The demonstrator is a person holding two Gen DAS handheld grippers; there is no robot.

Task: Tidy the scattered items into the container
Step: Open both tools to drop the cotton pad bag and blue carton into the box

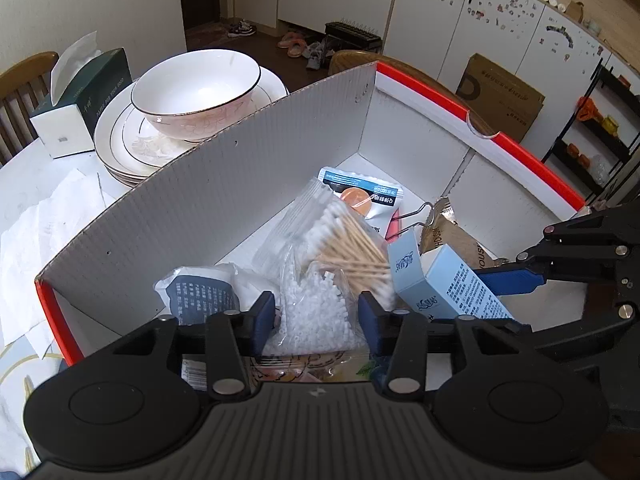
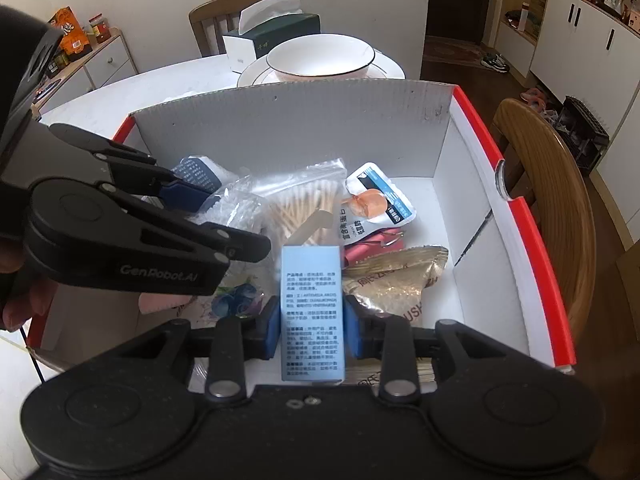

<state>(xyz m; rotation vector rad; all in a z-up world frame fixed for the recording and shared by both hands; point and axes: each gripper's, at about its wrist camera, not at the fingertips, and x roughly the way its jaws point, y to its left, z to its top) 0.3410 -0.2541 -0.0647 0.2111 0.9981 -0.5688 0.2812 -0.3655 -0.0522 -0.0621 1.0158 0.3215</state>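
Jaws of right gripper clamp blue box.

A white bowl with a thin dark rim sits on a stack of white plates at the upper left of the left wrist view. Just beside them stands a dark green and white tissue box, a tissue poking from its top. Crumpled white paper lies on the bench at the left edge. A wooden chair stands at the right of the right wrist view. Shoes lie on the floor near white cabinets, and a brown cardboard carton leans against them.
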